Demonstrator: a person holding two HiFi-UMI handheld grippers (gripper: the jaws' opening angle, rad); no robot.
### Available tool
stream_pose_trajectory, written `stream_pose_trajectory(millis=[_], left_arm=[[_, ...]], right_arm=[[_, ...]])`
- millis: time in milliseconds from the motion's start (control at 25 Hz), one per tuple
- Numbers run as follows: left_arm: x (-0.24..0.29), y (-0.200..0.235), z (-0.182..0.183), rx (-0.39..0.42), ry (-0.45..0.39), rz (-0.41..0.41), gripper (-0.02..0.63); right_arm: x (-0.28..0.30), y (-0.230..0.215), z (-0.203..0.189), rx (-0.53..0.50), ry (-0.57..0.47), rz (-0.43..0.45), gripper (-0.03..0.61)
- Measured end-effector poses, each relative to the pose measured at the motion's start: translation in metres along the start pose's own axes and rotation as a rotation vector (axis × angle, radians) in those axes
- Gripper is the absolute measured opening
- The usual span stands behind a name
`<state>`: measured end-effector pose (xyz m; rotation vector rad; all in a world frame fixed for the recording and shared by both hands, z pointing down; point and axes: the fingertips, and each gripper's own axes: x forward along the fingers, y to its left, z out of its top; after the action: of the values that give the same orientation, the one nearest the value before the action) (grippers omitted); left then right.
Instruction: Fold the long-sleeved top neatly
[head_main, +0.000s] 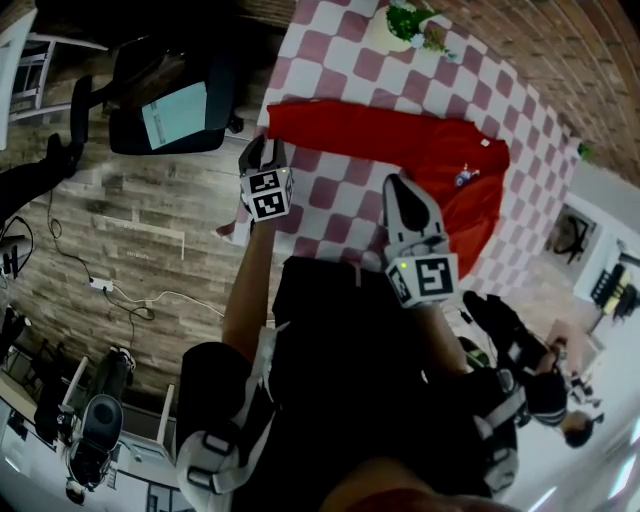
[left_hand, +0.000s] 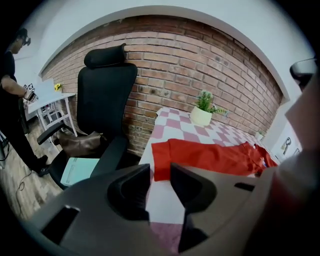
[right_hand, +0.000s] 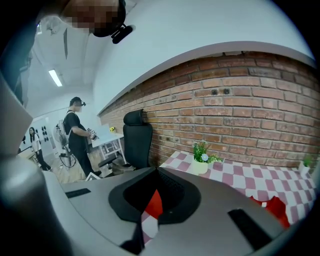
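Observation:
A red long-sleeved top (head_main: 410, 145) lies spread on the pink-and-white checked table (head_main: 340, 60), one sleeve (head_main: 320, 120) stretched out towards the left edge. My left gripper (head_main: 262, 150) hovers at the table's left front edge, just short of the sleeve's end (left_hand: 160, 157). In the left gripper view it (left_hand: 160, 174) is open and the gap holds nothing. My right gripper (head_main: 398, 185) hangs over the body of the top near its front edge. Its jaws (right_hand: 156, 172) are shut tip to tip, with red cloth and checked cloth showing below them.
A potted plant (head_main: 400, 25) stands at the table's far side by the brick wall (left_hand: 200, 65). A black office chair (left_hand: 105, 100) with a brown bag (left_hand: 77, 142) and a pale folder (left_hand: 77, 170) sits left of the table. A person (right_hand: 77, 135) stands further off.

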<state>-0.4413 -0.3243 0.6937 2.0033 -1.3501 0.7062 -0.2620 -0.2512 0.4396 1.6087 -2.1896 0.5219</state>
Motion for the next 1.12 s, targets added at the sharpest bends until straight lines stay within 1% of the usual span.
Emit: stream_pose_trajectory(millis=[160, 360, 480, 640, 800, 920, 1120], left_arm=[[0.009, 0.004, -0.015, 0.001, 0.049, 0.009, 0.116], [0.017, 0.001, -0.026, 0.006, 0.076, -0.016, 0.115], [0.019, 0.002, -0.032, 0.016, 0.091, -0.010, 0.109], [0.019, 0.005, -0.030, 0.043, 0.086, 0.014, 0.071], [0.018, 0.008, -0.029, 0.049, 0.087, 0.022, 0.032], [0.018, 0.008, -0.031, 0.041, 0.084, 0.025, 0.025], [0.015, 0.004, -0.026, 0.019, 0.055, 0.020, 0.020]], right_arm=[[0.002, -0.005, -0.003, -0.019, 0.001, -0.008, 0.008], [0.002, -0.008, -0.004, -0.006, -0.005, -0.025, 0.008], [-0.002, -0.010, -0.005, -0.002, -0.012, -0.035, 0.008], [-0.008, -0.015, -0.010, 0.008, -0.005, -0.049, 0.008], [-0.012, -0.019, -0.012, 0.007, -0.005, -0.060, 0.008], [-0.015, -0.022, -0.015, 0.010, -0.009, -0.066, 0.008], [-0.024, -0.031, -0.017, 0.018, -0.020, -0.086, 0.008]])
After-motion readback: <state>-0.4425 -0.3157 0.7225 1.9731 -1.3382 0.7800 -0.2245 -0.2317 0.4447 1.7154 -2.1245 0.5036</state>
